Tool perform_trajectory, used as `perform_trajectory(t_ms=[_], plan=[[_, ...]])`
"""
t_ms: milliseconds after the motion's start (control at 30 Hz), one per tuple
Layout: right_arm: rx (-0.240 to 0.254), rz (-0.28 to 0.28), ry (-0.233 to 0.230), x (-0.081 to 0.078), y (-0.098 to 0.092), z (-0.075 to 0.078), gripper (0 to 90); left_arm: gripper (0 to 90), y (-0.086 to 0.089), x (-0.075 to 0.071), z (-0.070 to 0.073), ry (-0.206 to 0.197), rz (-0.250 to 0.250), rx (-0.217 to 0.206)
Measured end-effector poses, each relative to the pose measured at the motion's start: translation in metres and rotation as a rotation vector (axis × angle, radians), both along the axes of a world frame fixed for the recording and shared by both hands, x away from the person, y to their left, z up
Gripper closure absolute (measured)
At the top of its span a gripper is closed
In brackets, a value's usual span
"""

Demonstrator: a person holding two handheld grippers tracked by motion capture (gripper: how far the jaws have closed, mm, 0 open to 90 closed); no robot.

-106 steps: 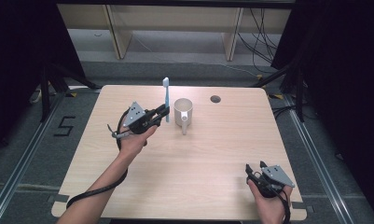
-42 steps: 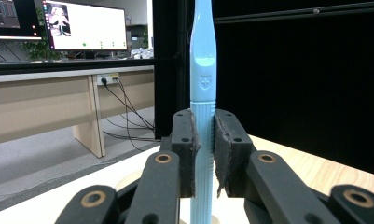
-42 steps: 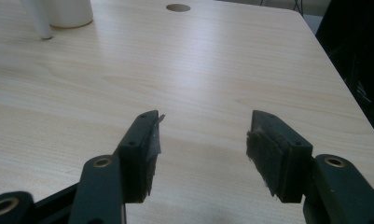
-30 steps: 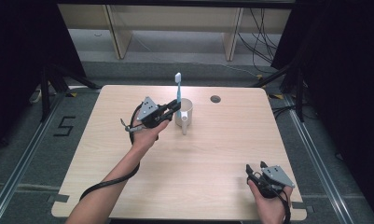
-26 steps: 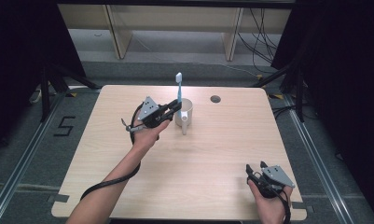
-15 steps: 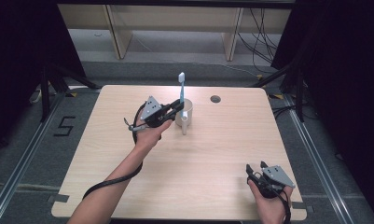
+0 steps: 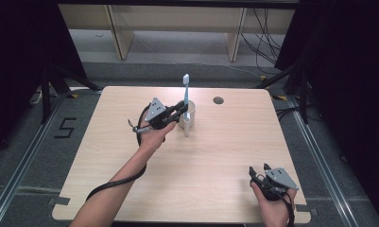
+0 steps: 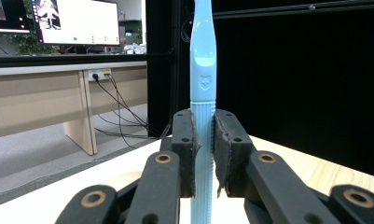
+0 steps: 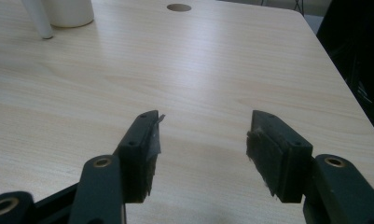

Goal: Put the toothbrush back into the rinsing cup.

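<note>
Your left gripper [image 7: 180,108] has its pads clamped tight on the ribbed handle of a light blue toothbrush [image 8: 203,70], which stands upright with the head on top. In the high view that toothbrush [image 7: 186,85] is held right over the white mug [image 7: 189,115] at the far middle of the wooden table [image 7: 215,156], its lower end at the mug's mouth. Your right gripper [image 9: 203,149] rests low at the near right corner, well apart, its jaws spread wide with only bare tabletop between them. A round hole [image 7: 218,100] sits beyond the mug.
</note>
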State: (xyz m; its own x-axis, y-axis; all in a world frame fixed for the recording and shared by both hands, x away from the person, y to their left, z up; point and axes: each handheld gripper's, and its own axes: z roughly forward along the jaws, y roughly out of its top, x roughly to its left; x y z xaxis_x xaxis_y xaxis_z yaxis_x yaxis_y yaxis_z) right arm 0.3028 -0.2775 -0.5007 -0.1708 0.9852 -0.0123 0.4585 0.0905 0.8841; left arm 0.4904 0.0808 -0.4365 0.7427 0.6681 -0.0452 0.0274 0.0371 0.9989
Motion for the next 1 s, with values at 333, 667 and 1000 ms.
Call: perform_trajectory(t_ms=[333,667,1000], plan=[[0.003,-0.005,-0.009,0.000,-0.001,0.000,44.2,78.6,-0.003,0.003,-0.004,0.011,0.002,0.002],[-0.013,0.013,-0.022,0.001,-0.002,0.000,44.3,78.6,-0.006,0.006,-0.009,0.025,0.006,0.004],[-0.016,0.021,-0.026,0.001,-0.002,0.000,44.3,78.6,-0.009,0.009,-0.014,0.027,0.010,0.015]])
